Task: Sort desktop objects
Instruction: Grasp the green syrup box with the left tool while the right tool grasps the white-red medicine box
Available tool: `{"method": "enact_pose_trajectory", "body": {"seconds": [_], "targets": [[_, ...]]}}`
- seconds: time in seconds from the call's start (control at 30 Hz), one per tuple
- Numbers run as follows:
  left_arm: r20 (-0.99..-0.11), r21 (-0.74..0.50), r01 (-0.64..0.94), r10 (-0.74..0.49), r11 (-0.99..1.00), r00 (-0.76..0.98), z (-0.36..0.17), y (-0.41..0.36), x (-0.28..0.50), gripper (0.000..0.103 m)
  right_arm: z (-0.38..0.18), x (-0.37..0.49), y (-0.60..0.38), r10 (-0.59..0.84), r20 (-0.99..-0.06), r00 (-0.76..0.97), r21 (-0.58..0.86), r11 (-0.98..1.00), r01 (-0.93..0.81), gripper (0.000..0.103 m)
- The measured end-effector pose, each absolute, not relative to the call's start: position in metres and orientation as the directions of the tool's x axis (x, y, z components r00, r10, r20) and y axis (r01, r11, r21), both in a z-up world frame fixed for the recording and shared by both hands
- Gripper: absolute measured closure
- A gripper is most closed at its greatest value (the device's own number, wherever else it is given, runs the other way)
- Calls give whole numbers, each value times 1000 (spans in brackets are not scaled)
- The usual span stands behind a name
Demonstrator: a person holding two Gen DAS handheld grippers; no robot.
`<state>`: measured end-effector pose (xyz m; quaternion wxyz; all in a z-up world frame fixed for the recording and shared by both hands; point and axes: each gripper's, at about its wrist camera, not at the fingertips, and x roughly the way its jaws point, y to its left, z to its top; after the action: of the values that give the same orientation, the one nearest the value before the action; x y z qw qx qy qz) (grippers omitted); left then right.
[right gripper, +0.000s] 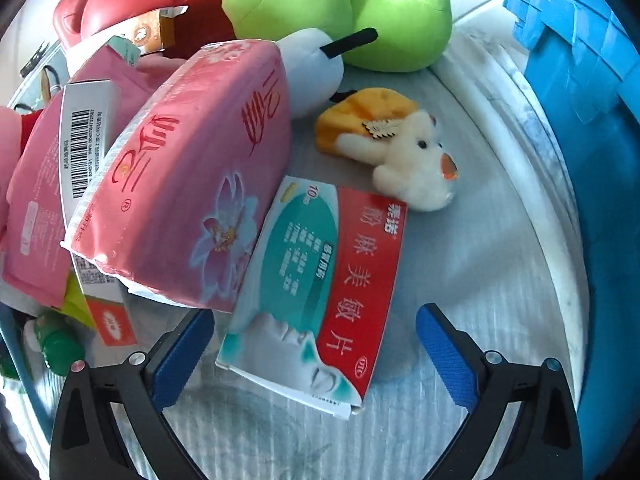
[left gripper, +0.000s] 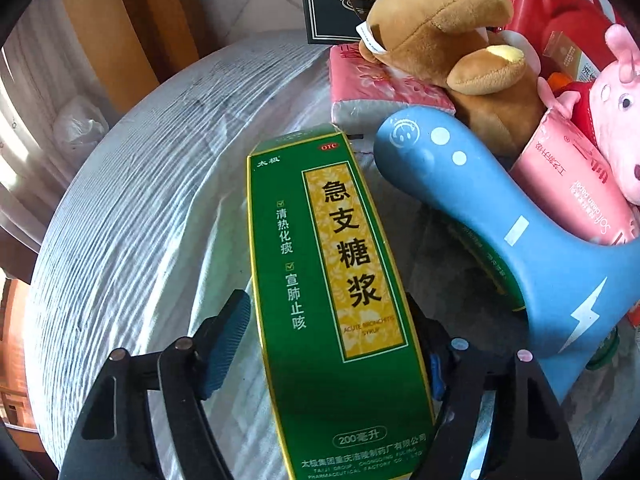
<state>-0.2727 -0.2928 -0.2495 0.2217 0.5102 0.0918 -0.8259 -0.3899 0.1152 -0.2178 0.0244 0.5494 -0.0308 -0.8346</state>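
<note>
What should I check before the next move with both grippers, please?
1. Green box sits between the left gripper jaws: ok.
2. Both pads press on the green box: cannot tell, as the box hides one pad.
3. Blue massager is clear of the green box: cannot tell; it lies close beside it.
4. Right gripper is open, with the red box between its jaws: ok.
5. Red box is free to lift: not ok; the tissue pack lies over its corner.
6. Blue bin is in view: ok.
</note>
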Motion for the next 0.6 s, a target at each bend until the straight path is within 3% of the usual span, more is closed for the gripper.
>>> {"method": "enact_pose_trajectory", "body": {"seconds": [0.03,0.07,0.27,0.47,0.53,0.6], "targets": [[-888,73,460,-269,-885,-374,-250,-293,-273,44,-217,-389,113,-75,-918,-389,76,-997,13,19],[-893,73,464,-265,-883,-364,-252,-294,-272,45,-217,-388,111,-52,-926,-375,50,-999,14,23],[-892,73,437,-255,-897,-373,-253,-290,-260,47,-207,-359,118,-46,-950,-309,39,-999,27,24],[-892,59,434,-242,-899,-382,-256,-293,-253,48,-200,-347,125,-31,-948,-317,24,-999,27,15],[-890,50,438,-239,-898,-389,-256,-297,-251,48,-196,-346,125,-15,-945,-327,10,-1000,16,26],[-885,47,441,-242,-896,-398,-251,-297,-246,48,-189,-339,123,-5,-939,-343,-5,-1000,27,26]]}}
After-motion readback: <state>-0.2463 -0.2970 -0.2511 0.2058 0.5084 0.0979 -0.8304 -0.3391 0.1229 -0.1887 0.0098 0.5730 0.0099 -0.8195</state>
